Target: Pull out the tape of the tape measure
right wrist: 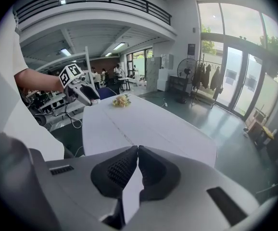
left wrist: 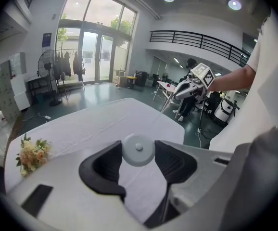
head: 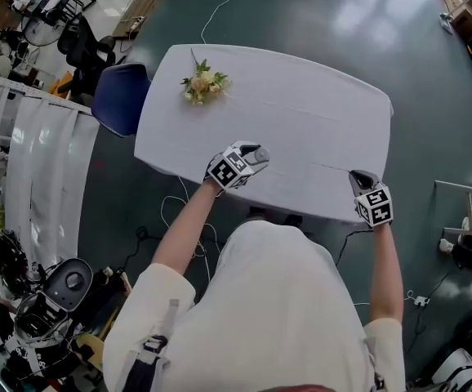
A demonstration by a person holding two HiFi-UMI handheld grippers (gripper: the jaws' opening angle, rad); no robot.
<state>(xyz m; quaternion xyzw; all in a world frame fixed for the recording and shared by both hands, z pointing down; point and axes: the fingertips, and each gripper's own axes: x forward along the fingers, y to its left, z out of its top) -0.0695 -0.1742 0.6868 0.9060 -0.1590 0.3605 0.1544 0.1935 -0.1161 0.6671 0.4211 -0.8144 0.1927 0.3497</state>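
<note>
A round white tape measure case (left wrist: pixel 138 149) sits between the dark pads of my left gripper (left wrist: pixel 138 154), which is shut on it. In the head view this gripper (head: pixel 257 158) hangs over the near edge of the white table (head: pixel 326 113). A thin tape (head: pixel 309 166) runs from the case to my right gripper (head: pixel 357 176) at the table's near right. The right gripper's (right wrist: pixel 138 150) tips are pressed together on the tape's end, and the tape (right wrist: pixel 120 131) leads off toward the left gripper. Both grippers point steeply down.
A small bunch of pale flowers (head: pixel 203 82) lies at the table's far left. A blue chair (head: pixel 120 96) stands against the left end. Cables trail on the dark floor under the near edge. Equipment and racks crowd the left side of the room.
</note>
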